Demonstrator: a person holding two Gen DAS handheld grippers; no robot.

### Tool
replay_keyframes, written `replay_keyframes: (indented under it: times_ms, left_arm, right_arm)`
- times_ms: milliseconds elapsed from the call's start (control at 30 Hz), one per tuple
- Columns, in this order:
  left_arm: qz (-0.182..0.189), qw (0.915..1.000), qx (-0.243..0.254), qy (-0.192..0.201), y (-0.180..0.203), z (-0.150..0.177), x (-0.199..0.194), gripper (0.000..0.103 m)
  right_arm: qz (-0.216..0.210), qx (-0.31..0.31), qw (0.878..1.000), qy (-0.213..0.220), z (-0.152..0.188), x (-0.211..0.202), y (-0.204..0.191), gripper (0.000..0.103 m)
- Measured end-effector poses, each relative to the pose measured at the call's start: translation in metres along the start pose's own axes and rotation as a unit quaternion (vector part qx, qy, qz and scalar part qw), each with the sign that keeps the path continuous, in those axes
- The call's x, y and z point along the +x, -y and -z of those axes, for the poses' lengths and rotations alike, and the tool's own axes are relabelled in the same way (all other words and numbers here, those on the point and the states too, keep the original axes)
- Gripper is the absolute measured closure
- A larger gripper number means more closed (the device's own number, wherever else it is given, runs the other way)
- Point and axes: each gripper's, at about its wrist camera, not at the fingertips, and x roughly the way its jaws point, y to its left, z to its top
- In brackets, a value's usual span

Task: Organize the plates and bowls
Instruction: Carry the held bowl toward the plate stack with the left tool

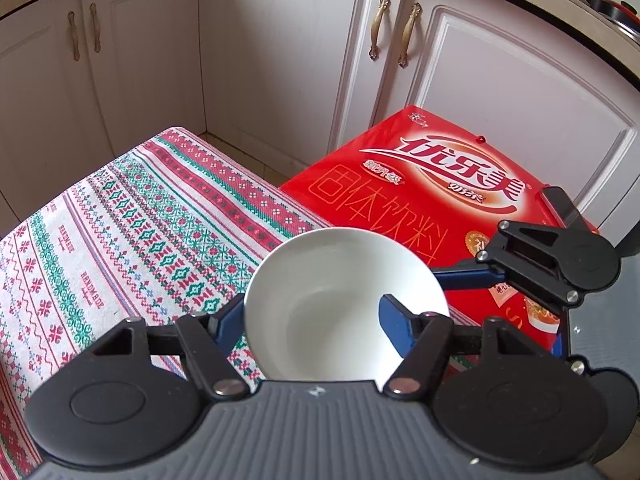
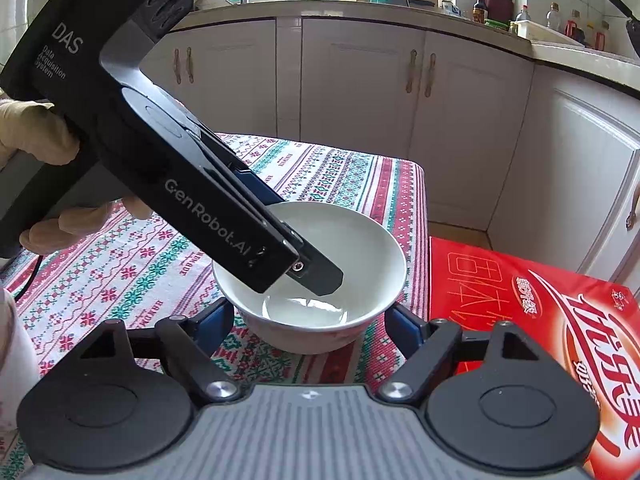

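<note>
While both grippers crowd round it, the plain white ceramic bowl (image 2: 316,276) stands upright on the tabletop (image 2: 120,272), which is covered by a woven cloth patterned in red, green and white bands; the bowl sits near the cloth's right edge, close to the red cardboard drinks box (image 2: 532,320) printed with white characters. Nearest the right wrist camera, the right gripper (image 2: 310,320) has its blue-padded fingers (image 2: 218,318) on either side of the bowl's lower wall, at or very near the outer surface; whether the pads actually press on it cannot be told. From the left, the left gripper (image 1: 310,312) reaches down over the rim; one blue finger (image 1: 394,320) lies inside the bowl against the inner wall and the other lies outside against the outer wall, so the jaws stand narrow and pinch the bowl's rim. A gloved hand (image 2: 52,144) holds that black gripper body at the left edge of the right wrist view. Beyond the tabletop stand white panelled cabinet doors (image 2: 360,92) with brass handles; further back, bottles and jars line the counter (image 2: 496,8).
</note>
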Motion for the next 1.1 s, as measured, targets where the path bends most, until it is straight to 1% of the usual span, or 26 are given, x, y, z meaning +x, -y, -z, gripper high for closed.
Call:
replay_keyframes:
  times_ms: [233,500,967,1100]
  left_arm:
    - [-0.006,1.0000,0.000,0.003,0.009,0.007,-0.021,0.034]
    - [-0.014,0.9998,-0.001,0.016,0.024,0.022,-0.059,0.034]
    - [-0.044,0.9978,-0.001,0.049,0.049,0.052,-0.125,0.033]
    - [-0.056,0.9971,-0.005,0.051,0.052,0.063,-0.138,0.033]
  right_arm:
    - [-0.001,-0.011,1.000,-0.003,-0.004,-0.015,-0.013,0.017]
    - [-0.012,-0.019,1.000,0.001,-0.008,-0.044,-0.034,0.017]
    - [-0.027,-0.049,0.998,0.024,-0.009,-0.099,-0.078,0.017]
    - [-0.032,-0.060,0.997,0.029,-0.007,-0.109,-0.091,0.017]
